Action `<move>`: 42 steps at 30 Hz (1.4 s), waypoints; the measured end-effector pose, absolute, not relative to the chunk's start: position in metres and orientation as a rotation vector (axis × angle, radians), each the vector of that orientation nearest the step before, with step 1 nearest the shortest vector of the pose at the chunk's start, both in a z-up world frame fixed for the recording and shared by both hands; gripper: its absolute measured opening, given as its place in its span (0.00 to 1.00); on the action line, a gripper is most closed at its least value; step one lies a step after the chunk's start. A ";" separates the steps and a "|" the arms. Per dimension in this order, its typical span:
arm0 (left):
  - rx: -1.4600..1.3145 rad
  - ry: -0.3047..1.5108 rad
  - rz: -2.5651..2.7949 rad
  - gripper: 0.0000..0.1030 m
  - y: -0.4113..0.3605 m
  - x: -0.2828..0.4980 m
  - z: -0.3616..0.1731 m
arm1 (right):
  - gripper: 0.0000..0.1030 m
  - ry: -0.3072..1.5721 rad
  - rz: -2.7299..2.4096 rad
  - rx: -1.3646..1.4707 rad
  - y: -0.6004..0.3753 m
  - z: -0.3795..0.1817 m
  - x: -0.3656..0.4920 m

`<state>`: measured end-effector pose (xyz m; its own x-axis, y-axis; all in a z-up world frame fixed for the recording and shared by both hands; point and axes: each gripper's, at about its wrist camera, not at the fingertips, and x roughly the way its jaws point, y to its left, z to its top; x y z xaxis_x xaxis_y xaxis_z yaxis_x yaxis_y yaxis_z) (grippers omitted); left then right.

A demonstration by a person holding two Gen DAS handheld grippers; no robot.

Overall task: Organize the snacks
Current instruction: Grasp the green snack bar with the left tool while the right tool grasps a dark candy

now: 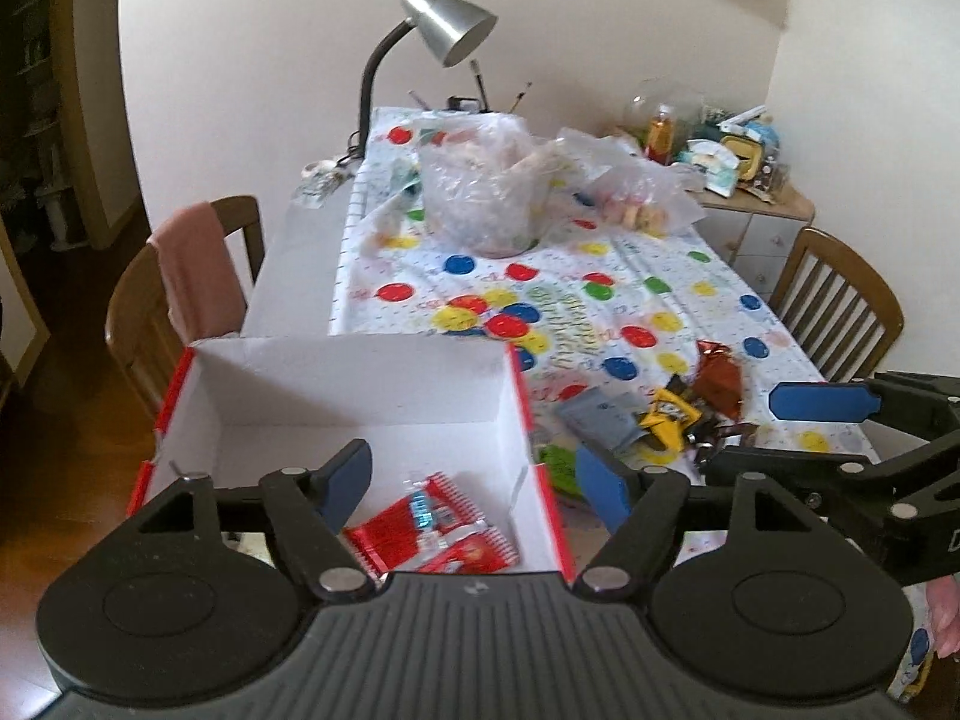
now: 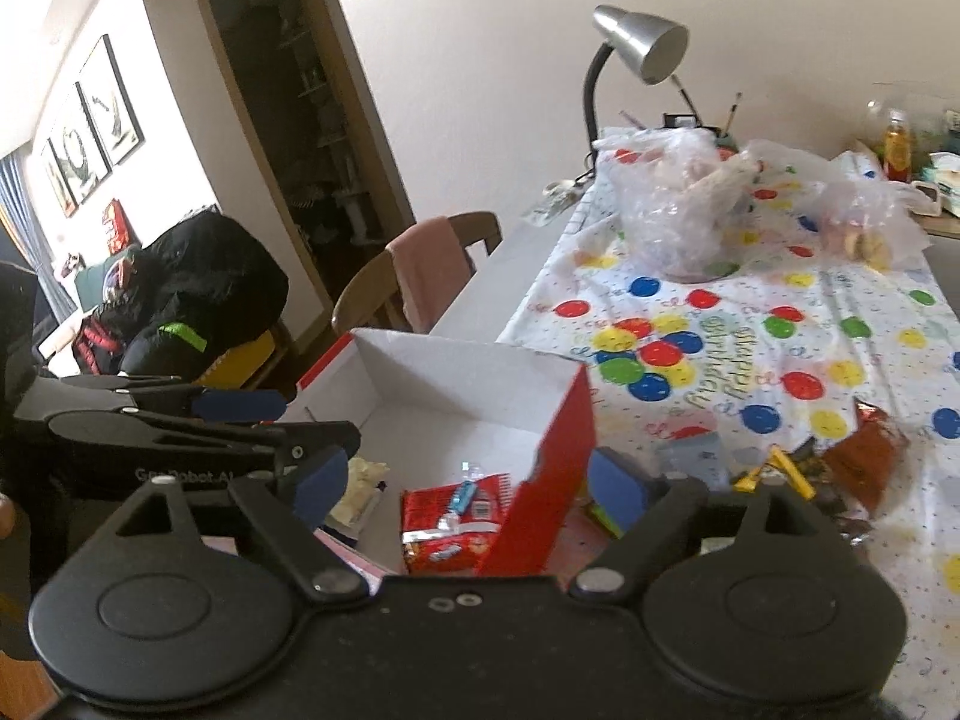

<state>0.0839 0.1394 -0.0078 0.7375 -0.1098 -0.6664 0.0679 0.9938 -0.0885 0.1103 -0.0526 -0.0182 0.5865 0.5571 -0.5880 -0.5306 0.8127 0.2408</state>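
A red cardboard box (image 1: 360,384) with a white inside stands at the table's near left corner. Red snack packets (image 1: 432,528) lie on its floor. My left gripper (image 1: 474,486) hovers over the box, open, its blue pads apart and holding nothing. My right gripper (image 1: 798,432) is beside it on the right, also open and empty. In the right wrist view the right gripper (image 2: 471,486) straddles the box's red wall (image 2: 558,450), with the red packets (image 2: 456,516) below. Loose snacks lie right of the box: a brown packet (image 1: 720,381), a yellow one (image 1: 669,414) and a grey one (image 1: 600,420).
A balloon-print cloth (image 1: 660,288) covers the table. Clear plastic bags (image 1: 480,192) of food sit at the far end by a silver desk lamp (image 1: 447,24). Wooden chairs stand left (image 1: 180,276) and right (image 1: 840,300). A cluttered cabinet (image 1: 750,204) is at the back right.
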 end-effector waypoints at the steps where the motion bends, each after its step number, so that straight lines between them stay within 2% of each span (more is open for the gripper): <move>1: -0.061 0.733 -0.105 0.75 0.133 0.084 -0.008 | 0.90 0.694 0.631 0.043 -0.059 -0.018 0.109; 10: -0.079 0.748 -0.155 0.81 0.078 0.092 -0.024 | 1.00 0.678 0.584 0.061 -0.115 -0.024 0.108; 27: -0.133 0.930 0.007 0.81 0.002 0.152 -0.081 | 1.00 0.802 0.487 -0.020 -0.218 -0.072 0.157; 42: -0.322 1.159 0.270 0.81 -0.002 0.229 -0.144 | 0.99 0.957 0.563 -0.072 -0.238 -0.122 0.218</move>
<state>0.2292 -0.0020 -0.1443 0.3775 0.0425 -0.9250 -0.3707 0.9223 -0.1089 0.2176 -0.2382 -0.1222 0.4446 0.4227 -0.7897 -0.4846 0.8550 0.1848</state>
